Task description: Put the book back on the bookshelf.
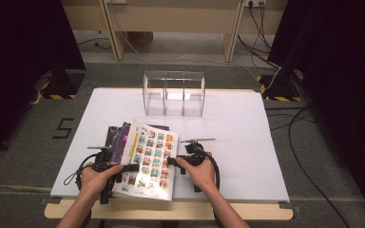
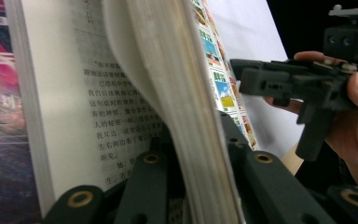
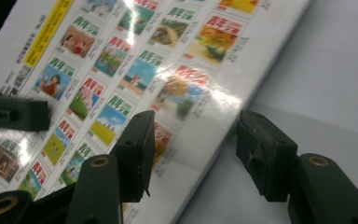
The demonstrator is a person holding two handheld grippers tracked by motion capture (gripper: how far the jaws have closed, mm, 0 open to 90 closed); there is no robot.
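A thick paperback book with rows of small colour pictures on its cover lies open near the table's front edge, its cover side raised and tilted. My left gripper comes in from the left and is shut on the book's sheaf of pages, one jaw on each side. Printed text shows on the open page. My right gripper is at the book's right edge and stands open. In the right gripper view, one jaw hangs over the glossy cover and the other over the white table.
A clear three-compartment box stands at the back middle of the white table top. A purple-covered book lies partly under the open one. Dark curtains flank the table, and cables run over the floor at the right.
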